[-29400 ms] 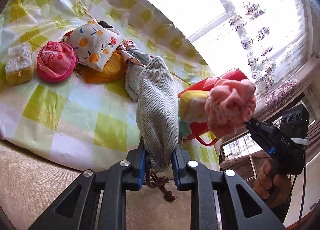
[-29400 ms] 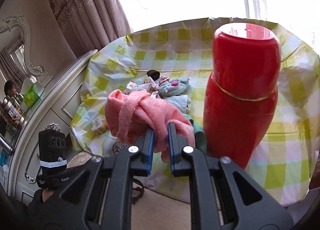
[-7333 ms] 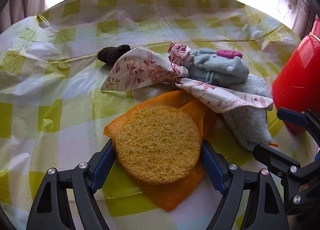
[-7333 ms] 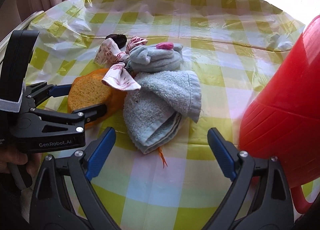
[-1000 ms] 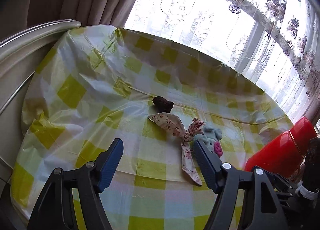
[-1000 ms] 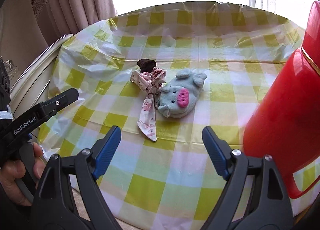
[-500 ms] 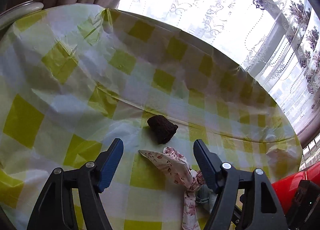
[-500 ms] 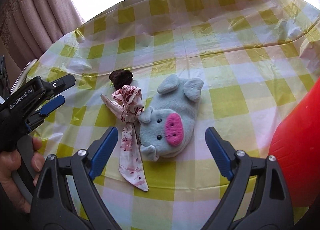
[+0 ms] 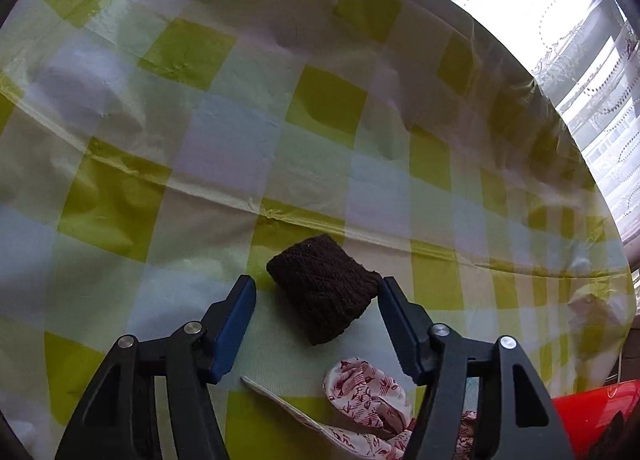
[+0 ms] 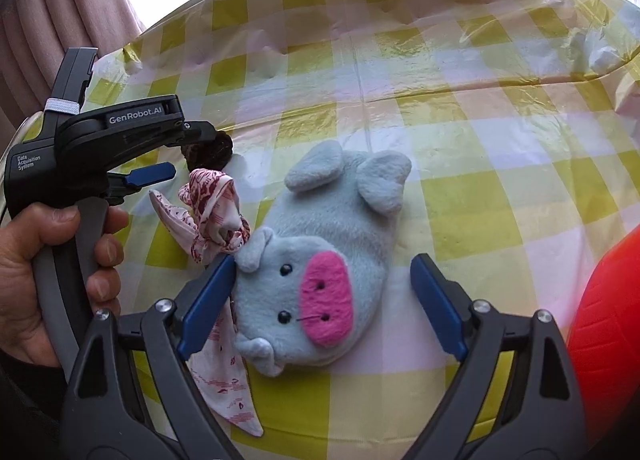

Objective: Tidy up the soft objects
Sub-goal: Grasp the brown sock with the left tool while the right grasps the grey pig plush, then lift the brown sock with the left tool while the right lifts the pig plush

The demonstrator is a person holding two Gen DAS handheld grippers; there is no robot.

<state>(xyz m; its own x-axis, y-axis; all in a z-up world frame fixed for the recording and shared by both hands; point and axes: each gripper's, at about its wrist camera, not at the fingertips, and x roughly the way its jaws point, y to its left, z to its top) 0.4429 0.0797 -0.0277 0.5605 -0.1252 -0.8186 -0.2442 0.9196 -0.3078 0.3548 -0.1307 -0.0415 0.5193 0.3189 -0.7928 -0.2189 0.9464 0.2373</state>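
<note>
Both my tongs spread over soft things on the checked bench [image 9: 248, 139].

Left tongs [image 9: 318, 288], just been closing, straddle the dark brown knitted roll [image 9: 324, 292]; right tongs [image 10: 322, 276] straddle the grey plush pig [image 10: 316, 280], pink snout toward six o'clock.

Lying on the checked tablecloth [image 10: 460, 59]: one dark knitted roll [image 9: 324, 286], one printed cloth [image 10: 210, 199], one plush pig [image 10: 320, 272]. One red jug [image 10: 608, 324] standing.

A glossy, wrinkled plastic tablecloth [image 9: 224, 163] is seen under a coarse, matt knitted brown roll [image 9: 324, 292]. The pig toy [image 10: 320, 272] is covered in soft plush, the printed rag [image 10: 212, 215] is thin cloth, and the red jug [image 10: 608, 340] is shiny plastic.
</note>
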